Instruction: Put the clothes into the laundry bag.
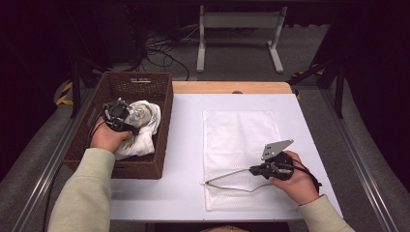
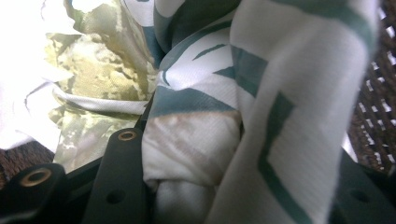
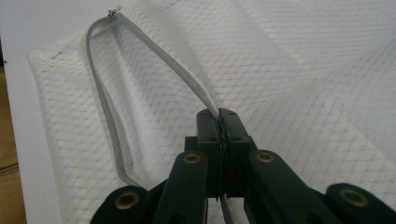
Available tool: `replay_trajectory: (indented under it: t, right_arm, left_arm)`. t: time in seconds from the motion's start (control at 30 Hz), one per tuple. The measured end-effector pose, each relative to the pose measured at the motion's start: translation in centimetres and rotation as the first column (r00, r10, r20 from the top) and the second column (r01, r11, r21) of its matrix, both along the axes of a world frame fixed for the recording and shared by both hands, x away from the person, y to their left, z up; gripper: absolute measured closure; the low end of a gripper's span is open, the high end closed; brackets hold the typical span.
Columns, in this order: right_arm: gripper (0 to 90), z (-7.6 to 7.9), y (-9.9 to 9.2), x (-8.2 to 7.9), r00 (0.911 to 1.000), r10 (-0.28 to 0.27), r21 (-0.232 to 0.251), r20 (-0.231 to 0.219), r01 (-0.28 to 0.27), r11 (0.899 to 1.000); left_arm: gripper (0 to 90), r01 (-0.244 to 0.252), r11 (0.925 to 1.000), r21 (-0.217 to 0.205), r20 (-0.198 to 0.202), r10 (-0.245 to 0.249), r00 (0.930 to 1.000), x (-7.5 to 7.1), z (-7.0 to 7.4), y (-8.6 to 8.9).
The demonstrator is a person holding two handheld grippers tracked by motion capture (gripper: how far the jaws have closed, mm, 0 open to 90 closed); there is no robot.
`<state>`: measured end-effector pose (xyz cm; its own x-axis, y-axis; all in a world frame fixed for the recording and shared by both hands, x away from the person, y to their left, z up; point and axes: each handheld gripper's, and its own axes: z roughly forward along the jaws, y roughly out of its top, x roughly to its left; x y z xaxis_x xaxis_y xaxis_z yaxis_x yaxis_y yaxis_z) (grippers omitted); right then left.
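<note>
The left claw pinches a patterned cloth in the basket. The right claw, pressed together, grips the mesh bag's zipper edge on the counter.

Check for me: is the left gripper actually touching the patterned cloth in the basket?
Touching. The left gripper view shows the left gripper with the patterned cloth bunched between its black jaws, fabric pressed against them.
</note>
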<state>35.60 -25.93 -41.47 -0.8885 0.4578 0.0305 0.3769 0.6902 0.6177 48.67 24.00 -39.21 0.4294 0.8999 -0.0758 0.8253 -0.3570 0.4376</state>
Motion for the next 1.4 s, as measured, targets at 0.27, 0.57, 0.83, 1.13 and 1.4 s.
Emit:
replay_trajectory:
  t: [0.27, 0.57, 0.83, 1.13, 1.4]
  right_arm:
    - [88.7, 0.1, 0.0, 0.0, 1.0000, 0.003, -0.003, 0.004, -0.003, 1.000]
    - [88.8, 0.2, -0.1, -0.1, 0.9999, -0.002, 0.003, 0.014, 0.002, 1.000]
    - [88.9, 0.3, -0.1, -0.1, 0.9998, 0.001, 0.001, 0.019, -0.001, 1.000]
    - [88.9, 0.3, -0.1, -0.1, 0.9998, 0.003, -0.001, 0.017, -0.003, 1.000]
    - [89.1, 0.3, -0.1, -0.1, 0.9998, 0.001, 0.000, 0.018, -0.001, 1.000]
  left_arm:
    - [55.9, -0.009, 0.9993, -0.037, 0.011, 0.010, 0.9999, -0.2, 1.7, 0.3]
    - [56.1, -0.013, 0.9991, -0.041, 0.035, 0.014, 0.9993, -0.2, 4.6, -0.5]
    - [56.2, -0.034, 0.9975, -0.062, 0.062, 0.037, 0.9974, -0.4, 6.8, -0.6]
    - [56.1, -0.040, 0.9967, -0.070, 0.092, 0.046, 0.9947, -0.8, 9.3, -0.6]
    - [56.2, -0.045, 0.9952, -0.087, 0.122, 0.055, 0.9910, -1.3, 11.3, -0.5]
